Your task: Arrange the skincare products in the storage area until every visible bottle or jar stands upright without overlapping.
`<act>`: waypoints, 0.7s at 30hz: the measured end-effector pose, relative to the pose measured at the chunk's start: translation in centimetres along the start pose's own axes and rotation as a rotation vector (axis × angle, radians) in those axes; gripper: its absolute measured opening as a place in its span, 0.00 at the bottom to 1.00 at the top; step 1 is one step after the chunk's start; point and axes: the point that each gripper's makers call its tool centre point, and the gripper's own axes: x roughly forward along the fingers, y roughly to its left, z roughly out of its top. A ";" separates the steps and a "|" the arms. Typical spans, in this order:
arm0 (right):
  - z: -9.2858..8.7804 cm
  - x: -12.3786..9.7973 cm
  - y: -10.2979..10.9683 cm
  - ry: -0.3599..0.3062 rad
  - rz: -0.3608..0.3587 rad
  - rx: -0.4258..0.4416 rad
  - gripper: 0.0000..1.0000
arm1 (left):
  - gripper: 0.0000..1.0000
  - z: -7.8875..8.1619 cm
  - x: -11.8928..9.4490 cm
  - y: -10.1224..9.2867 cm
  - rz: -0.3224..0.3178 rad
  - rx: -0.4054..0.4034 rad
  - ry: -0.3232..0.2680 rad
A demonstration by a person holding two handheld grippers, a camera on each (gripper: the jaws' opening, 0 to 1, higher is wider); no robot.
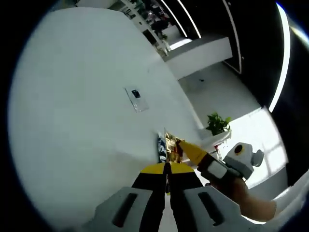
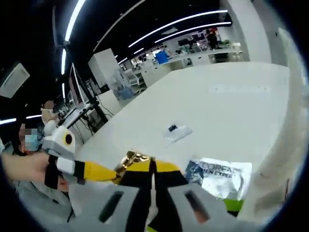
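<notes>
Over on the big white table (image 1: 72, 96), both grippers are sitting close together near one edge. Left gripper (image 1: 167, 170) is showing its jaws pressed together with nothing between them. Right gripper (image 2: 152, 166) is looking the same in its own view, jaws closed and empty, and from the left gripper view it's coming in from the right with its yellow tip (image 1: 193, 151) poking at a gold-capped item (image 1: 172, 147). Can't tell if it's actually gripping that thing or just touching it.

The products are bunching up right at the jaw tips: the gold-capped item (image 2: 133, 158) plus a silvery L'Oreal Men Expert sachet (image 2: 219, 176) lying flat just beside it. A small clear packet (image 2: 176, 131) is lying farther out on the table, well apart from the rest.

My guess is this is the sorting-out stage, with nothing clearly standing yet. Next move probably calls for opening 1 set of jaws, getting a clean grip on the gold-capped item and standing it up clear of the sachet.

Room is a dim open office with strip lights (image 2: 174, 24) overhead, a potted plant (image 1: 218, 123) nearby, and a person (image 2: 41, 140) off to the side.
</notes>
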 end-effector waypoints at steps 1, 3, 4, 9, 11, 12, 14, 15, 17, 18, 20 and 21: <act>0.0 0.4 -0.2 0.004 -0.004 -0.008 0.01 | 0.00 0.3 0.3 0.3 0.010 0.005 -0.006; -0.1 1.2 -0.9 0.017 -0.024 -0.045 0.01 | 0.00 0.9 1.0 0.8 0.023 -0.001 -0.011; -0.1 1.6 -1.3 0.022 -0.033 -0.048 0.01 | 0.00 1.1 1.3 1.0 0.028 0.002 -0.013; -0.4 2.8 -2.8 0.037 -0.072 -0.009 0.01 | 0.00 2.0 2.9 2.0 0.059 0.020 -0.004; -0.7 3.3 -3.3 0.048 -0.093 -0.007 0.01 | 0.00 2.3 3.5 2.7 0.080 0.015 -0.012; -1.1 3.5 -3.6 0.069 -0.106 -0.025 0.01 | 0.00 2.3 3.6 2.8 0.084 0.015 -0.011; -1.4 3.7 -3.8 0.082 -0.115 -0.064 0.01 | 0.00 2.1 4.0 3.4 0.105 0.017 0.004; -1.5 3.8 -3.8 0.087 -0.116 -0.078 0.01 | 0.00 1.9 4.2 3.7 0.114 0.019 0.011; -1.7 4.1 -3.9 0.082 -0.118 -0.079 0.01 | 0.00 1.8 4.2 3.9 0.124 0.037 0.019; -1.8 4.3 -4.0 0.085 -0.121 -0.089 0.01 | 0.00 1.9 4.2 3.9 0.123 0.041 0.015; -2.0 4.5 -4.1 0.095 -0.123 -0.118 0.01 | 0.00 2.0 4.2 4.2 0.128 0.042 0.010; -2.3 4.7 -4.2 0.105 -0.127 -0.141 0.01 | 0.00 2.0 4.3 4.3 0.133 0.044 0.012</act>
